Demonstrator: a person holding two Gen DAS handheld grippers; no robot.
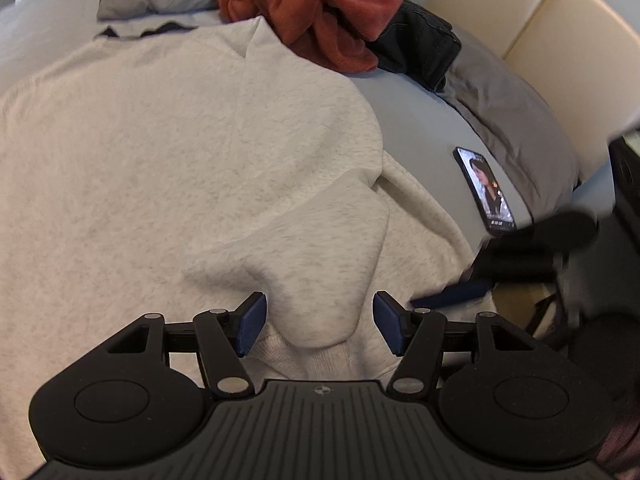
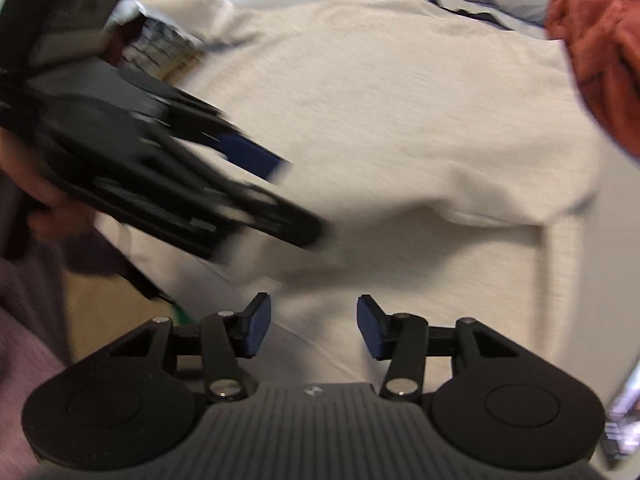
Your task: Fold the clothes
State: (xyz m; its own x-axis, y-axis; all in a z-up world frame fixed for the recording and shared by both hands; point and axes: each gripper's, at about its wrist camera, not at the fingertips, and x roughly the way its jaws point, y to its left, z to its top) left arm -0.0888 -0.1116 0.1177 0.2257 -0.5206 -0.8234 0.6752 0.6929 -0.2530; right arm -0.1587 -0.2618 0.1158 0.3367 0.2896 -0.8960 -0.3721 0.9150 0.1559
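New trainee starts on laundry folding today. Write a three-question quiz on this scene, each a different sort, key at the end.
1. True or false: the phone lies on top of the cream sweatshirt.
2. Which garment is bunched at the head of the bed? A) rust-red fleece B) green towel C) striped shirt
3. Fill in: between the open pads of the left claw sits a raised fold of the ____.

Key: 1 false, it lies on the grey sheet beside it. 2 A. 3 sweatshirt.
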